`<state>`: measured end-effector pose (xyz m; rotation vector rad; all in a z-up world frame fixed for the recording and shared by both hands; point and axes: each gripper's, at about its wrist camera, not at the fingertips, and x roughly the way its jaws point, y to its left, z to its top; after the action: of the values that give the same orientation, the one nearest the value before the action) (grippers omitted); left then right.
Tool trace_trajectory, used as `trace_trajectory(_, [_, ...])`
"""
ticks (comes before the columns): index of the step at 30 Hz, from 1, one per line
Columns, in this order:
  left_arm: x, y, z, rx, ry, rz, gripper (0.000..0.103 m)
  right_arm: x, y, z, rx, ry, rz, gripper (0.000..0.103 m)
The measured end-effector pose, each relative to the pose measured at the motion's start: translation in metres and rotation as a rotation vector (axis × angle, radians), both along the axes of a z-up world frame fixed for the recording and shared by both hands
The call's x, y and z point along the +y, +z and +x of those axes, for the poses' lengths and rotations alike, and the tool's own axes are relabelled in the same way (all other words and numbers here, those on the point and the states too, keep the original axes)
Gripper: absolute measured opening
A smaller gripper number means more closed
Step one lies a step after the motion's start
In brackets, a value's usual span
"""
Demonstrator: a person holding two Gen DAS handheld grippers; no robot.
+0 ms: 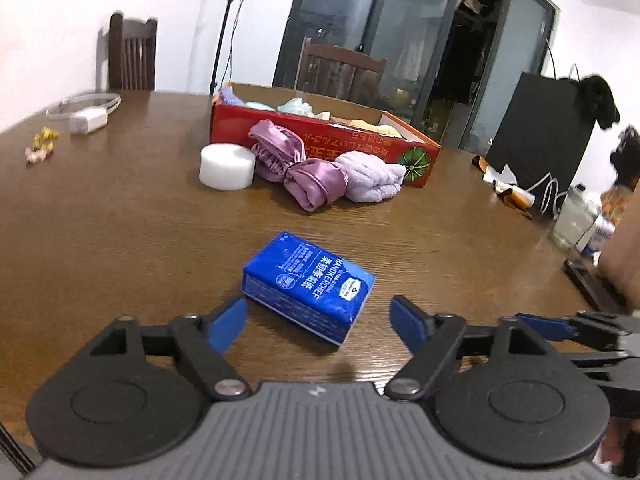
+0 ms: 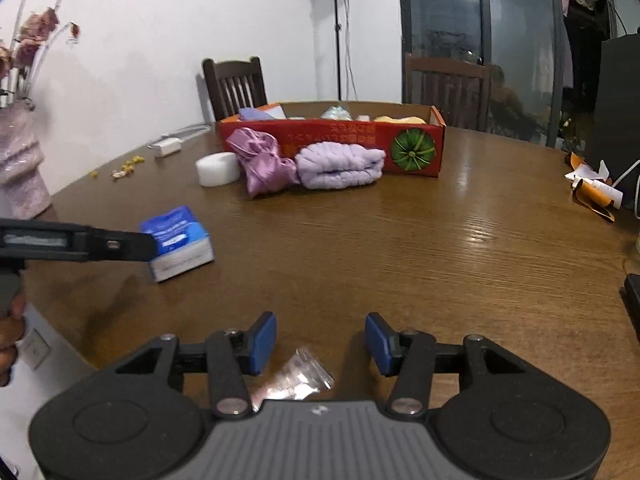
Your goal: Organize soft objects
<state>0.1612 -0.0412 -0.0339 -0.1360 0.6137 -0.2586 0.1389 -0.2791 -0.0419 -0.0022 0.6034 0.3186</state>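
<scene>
A blue handkerchief tissue pack (image 1: 308,286) lies on the wooden table just ahead of my open left gripper (image 1: 318,322), between its blue pads without touching; it also shows in the right wrist view (image 2: 178,242). Farther back lie a white foam roll (image 1: 227,166), a pink satin cloth bundle (image 1: 294,164) and a lilac fluffy towel (image 1: 372,176), against a red cardboard box (image 1: 320,140) holding several soft items. My right gripper (image 2: 320,344) is open and empty above a small clear plastic packet (image 2: 298,378). The left gripper's finger (image 2: 100,242) reaches in from the left.
A white charger with cable (image 1: 88,120) and small yellow and pink bits (image 1: 42,144) lie far left. A pink vase with flowers (image 2: 20,160) stands at the left edge. Papers and a cable (image 2: 596,190) sit right. Chairs (image 2: 236,86) stand behind the table.
</scene>
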Motion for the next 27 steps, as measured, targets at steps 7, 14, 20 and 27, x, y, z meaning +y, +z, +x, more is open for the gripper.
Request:
trace_trajectory(7, [-0.003, -0.01, 0.01, -0.002, 0.018, 0.096, 0.088, -0.002, -0.002, -0.009, -0.036, 0.027, -0.019, 0.049])
trace_trajectory(14, [0.01, -0.009, 0.013, -0.01, 0.014, 0.083, 0.088, -0.023, 0.02, -0.026, -0.046, 0.134, 0.028, 0.049])
trace_trajectory(20, [0.029, -0.009, 0.011, -0.014, 0.076, 0.091, 0.088, -0.012, -0.001, -0.03, -0.003, 0.131, -0.039, 0.034])
trace_trajectory(27, [0.058, 0.004, 0.012, -0.034, 0.179, 0.047, 0.089, -0.016, -0.007, -0.014, -0.039, 0.054, 0.003, 0.024])
